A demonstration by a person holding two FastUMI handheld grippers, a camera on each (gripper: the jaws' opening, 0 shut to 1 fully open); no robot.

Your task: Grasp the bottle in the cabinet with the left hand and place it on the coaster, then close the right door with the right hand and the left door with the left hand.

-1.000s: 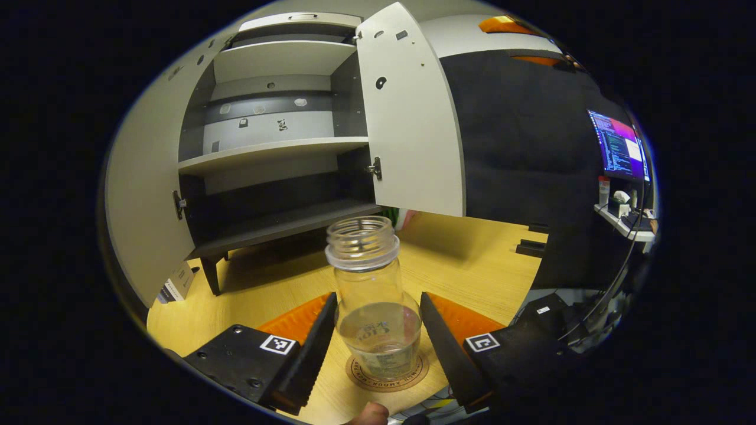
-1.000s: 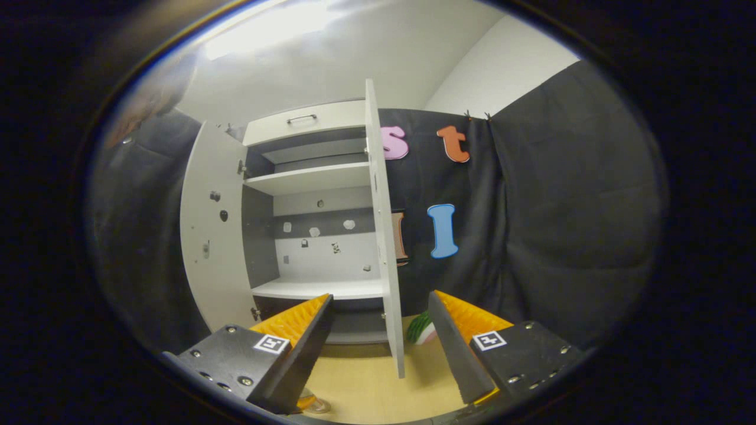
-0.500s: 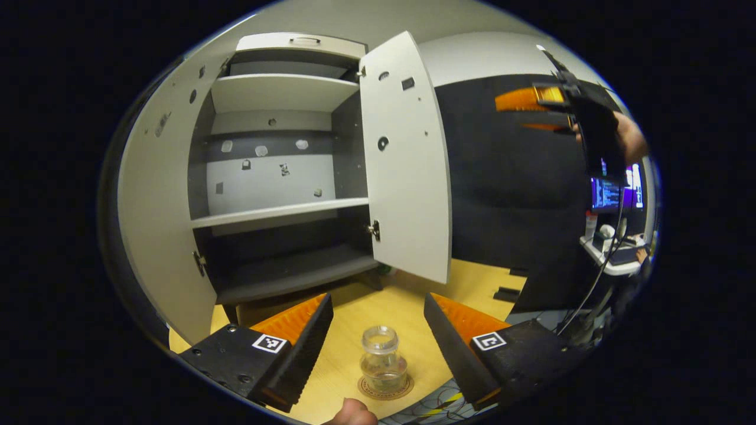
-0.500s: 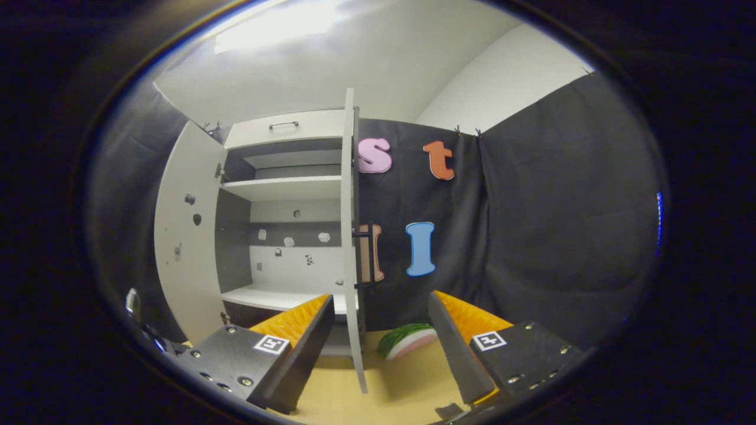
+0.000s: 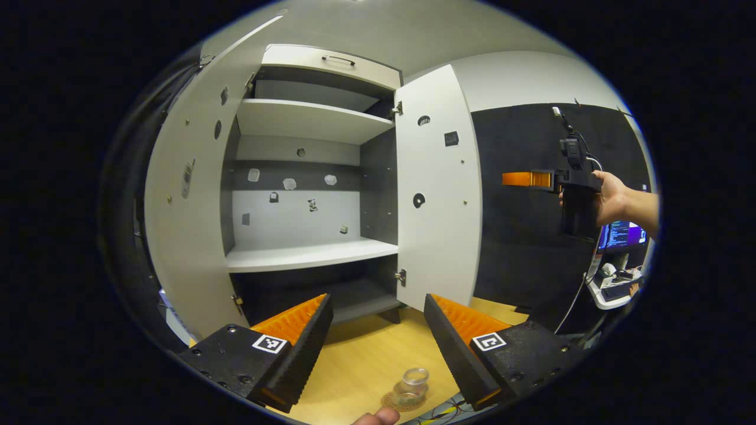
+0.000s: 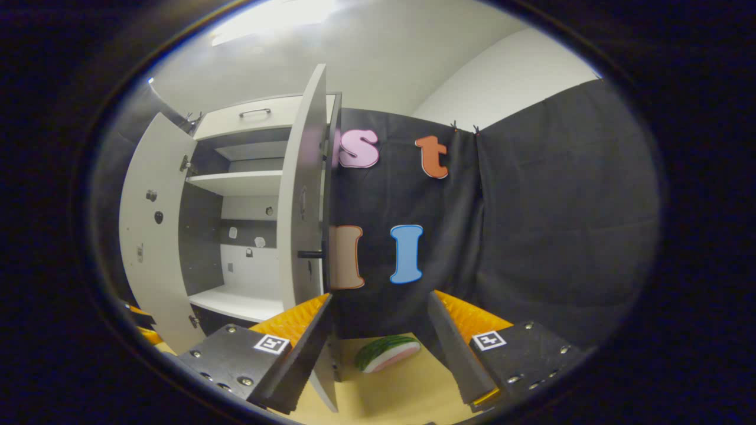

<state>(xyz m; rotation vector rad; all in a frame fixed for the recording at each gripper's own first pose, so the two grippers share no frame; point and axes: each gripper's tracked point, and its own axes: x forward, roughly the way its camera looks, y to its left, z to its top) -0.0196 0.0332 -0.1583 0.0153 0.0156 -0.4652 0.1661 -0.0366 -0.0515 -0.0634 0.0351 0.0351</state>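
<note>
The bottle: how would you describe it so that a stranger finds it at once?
Start at the tall white cabinet with both doors open, then look down to the wooden table before it. There the small clear bottle stands without a cap on a round coaster, and it is see-through.

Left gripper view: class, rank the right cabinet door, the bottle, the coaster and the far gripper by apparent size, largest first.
1. Right cabinet door
2. Far gripper
3-4. Bottle and coaster: alike, both small, so unranked. The wide lens distorts apparent size.
</note>
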